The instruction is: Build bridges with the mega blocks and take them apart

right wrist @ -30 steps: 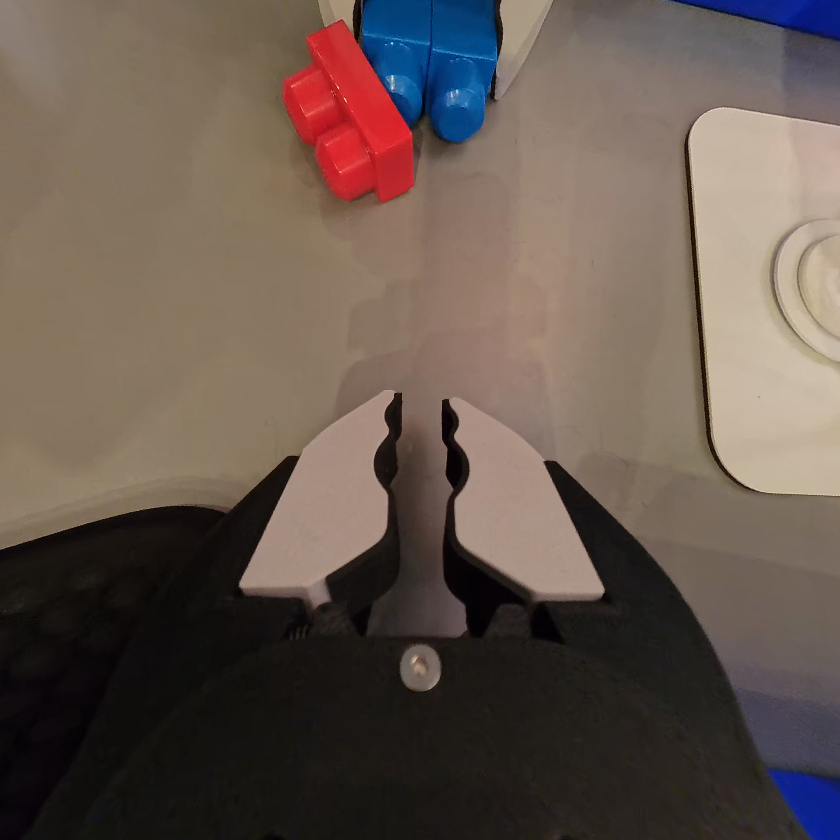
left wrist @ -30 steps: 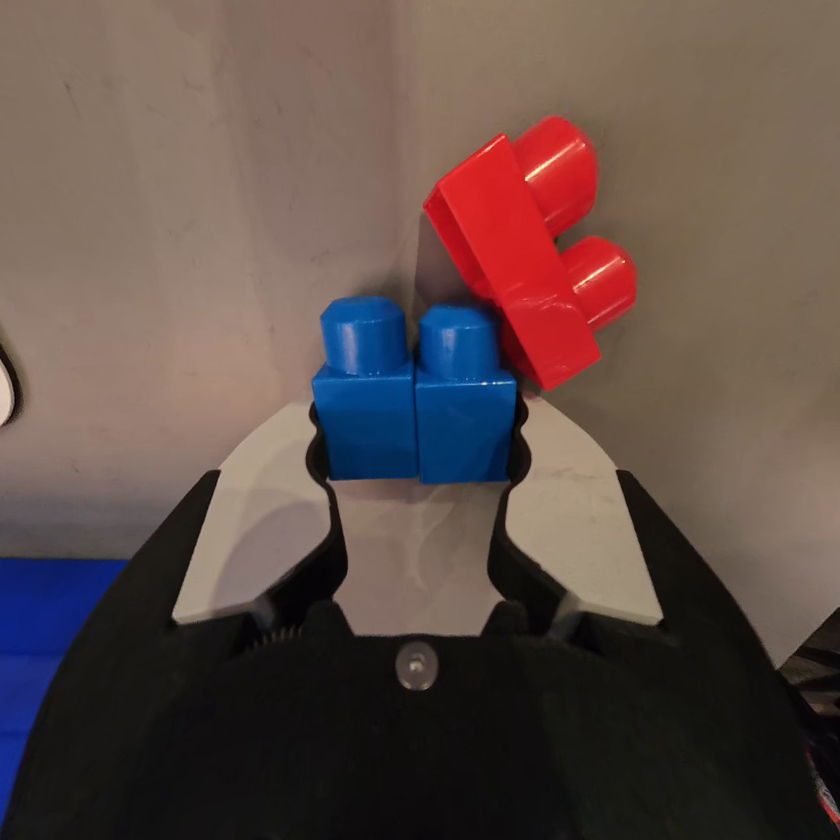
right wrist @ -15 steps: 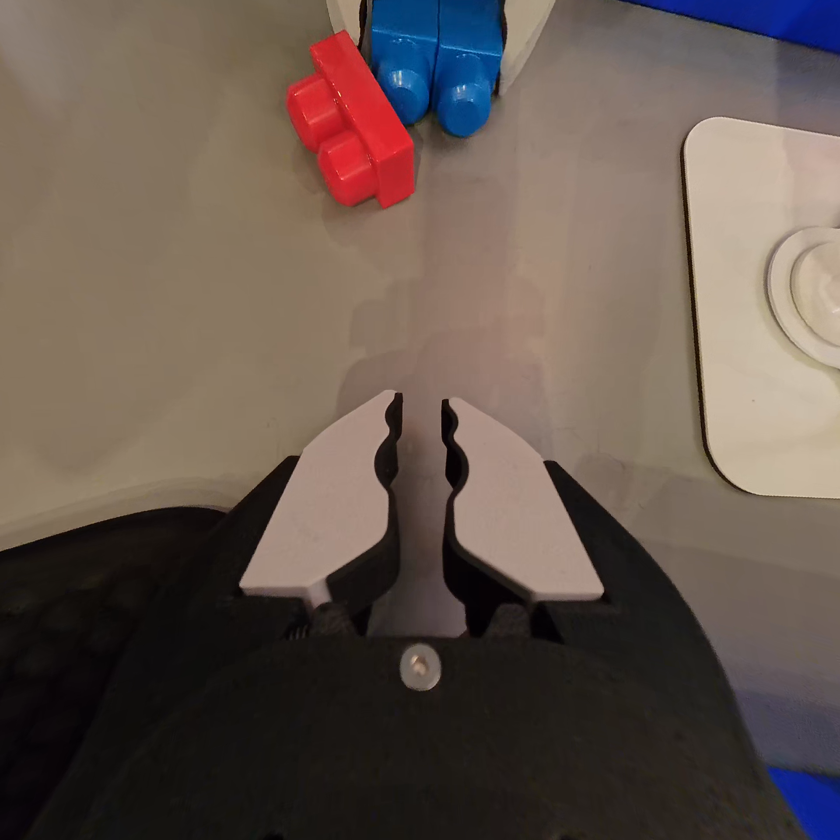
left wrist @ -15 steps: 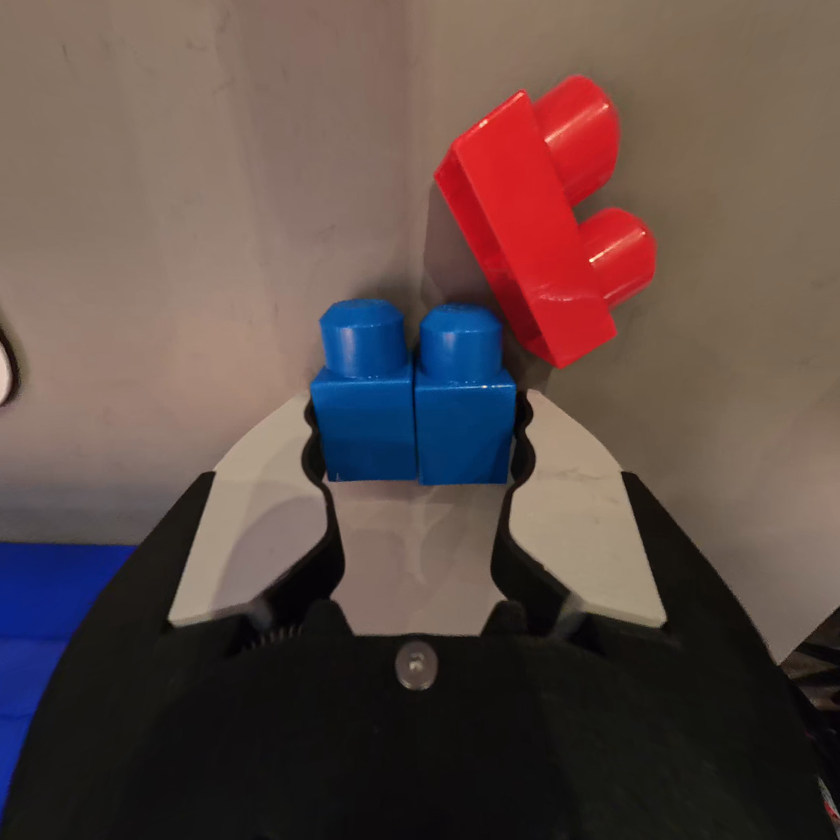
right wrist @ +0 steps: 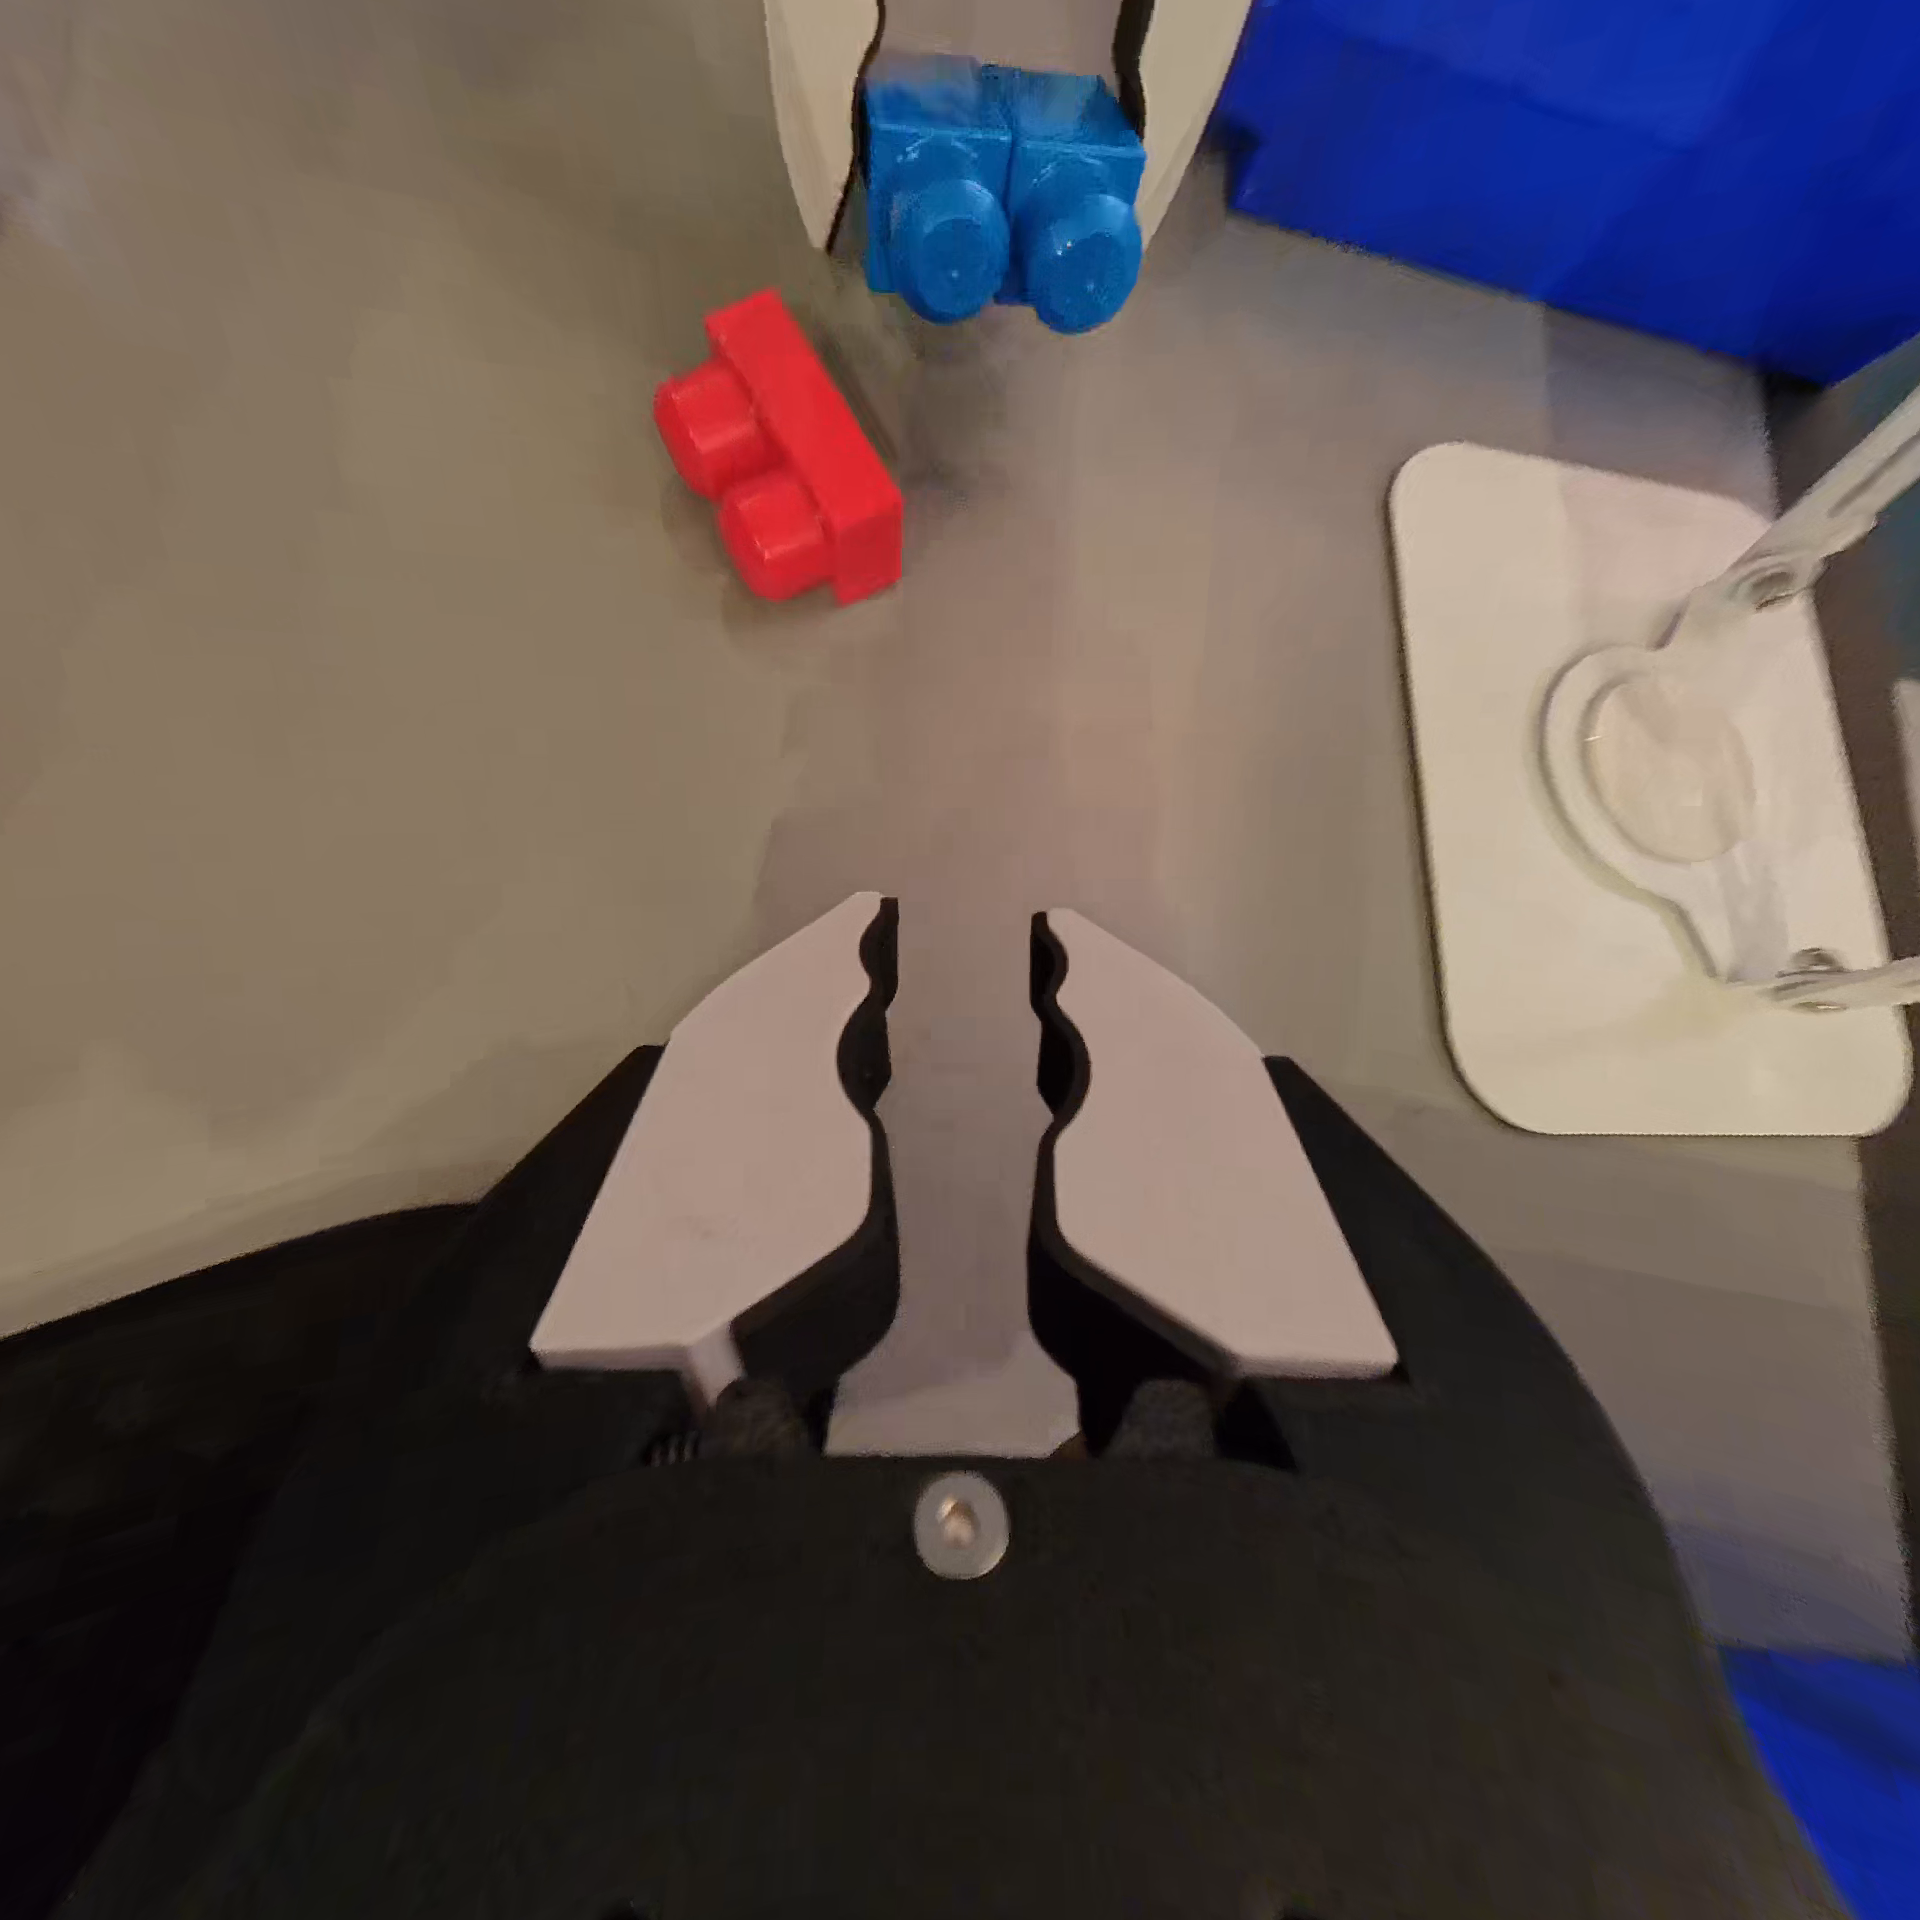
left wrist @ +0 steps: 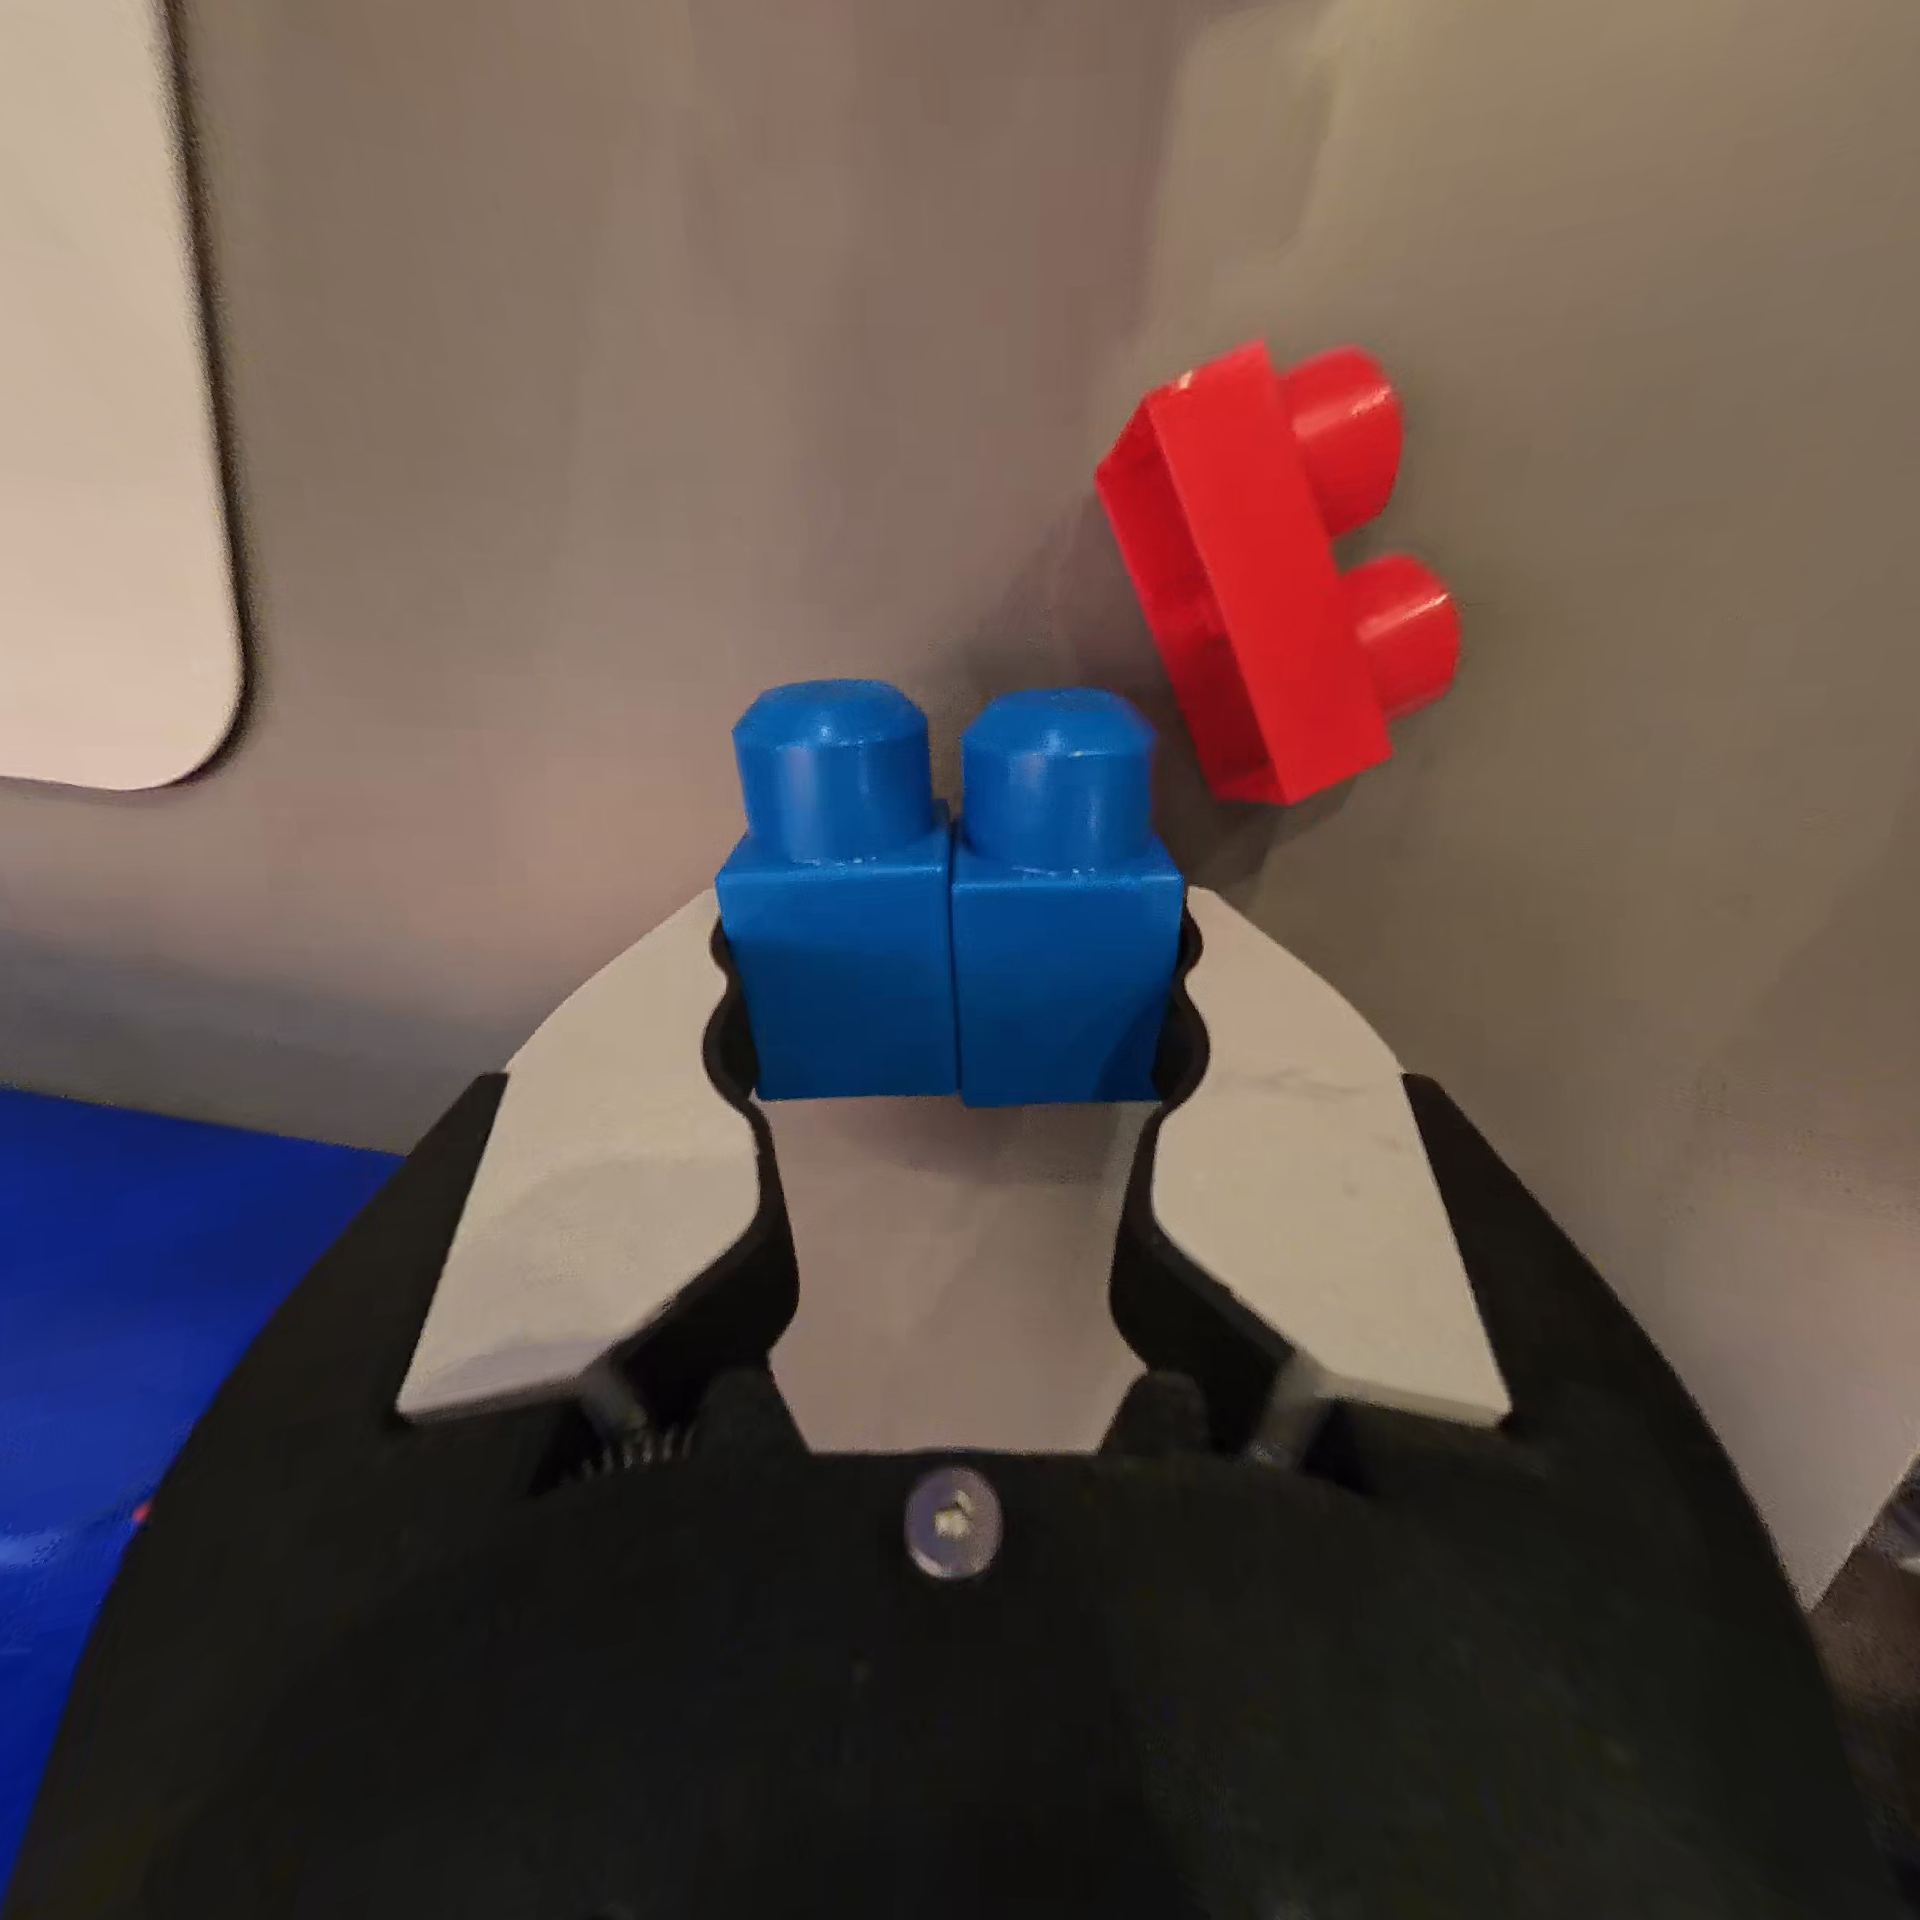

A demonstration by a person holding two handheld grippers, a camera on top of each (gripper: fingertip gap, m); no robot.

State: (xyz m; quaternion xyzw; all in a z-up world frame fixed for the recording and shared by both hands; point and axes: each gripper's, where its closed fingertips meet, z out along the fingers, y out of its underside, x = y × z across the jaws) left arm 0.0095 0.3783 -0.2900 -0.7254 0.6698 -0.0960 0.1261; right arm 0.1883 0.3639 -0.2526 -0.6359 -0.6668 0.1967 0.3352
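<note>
Your left gripper (left wrist: 954, 997) pinches two blue single-stud plastic blocks (left wrist: 951, 935) side by side, pads pressed on their outer faces, lifted off the grey table (left wrist: 623, 416). The red two-stud plastic block (left wrist: 1262, 582) lies on its side near them. Your right gripper (right wrist: 964, 925) is slightly spread, empty, well apart from the red block.

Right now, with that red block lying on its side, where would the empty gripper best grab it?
Probably across the flat rectangular body of the red block, pads on its two long faces, coming from above. Its two studs point sideways and are round, so they would likely slip. The right gripper is open and empty.
</note>
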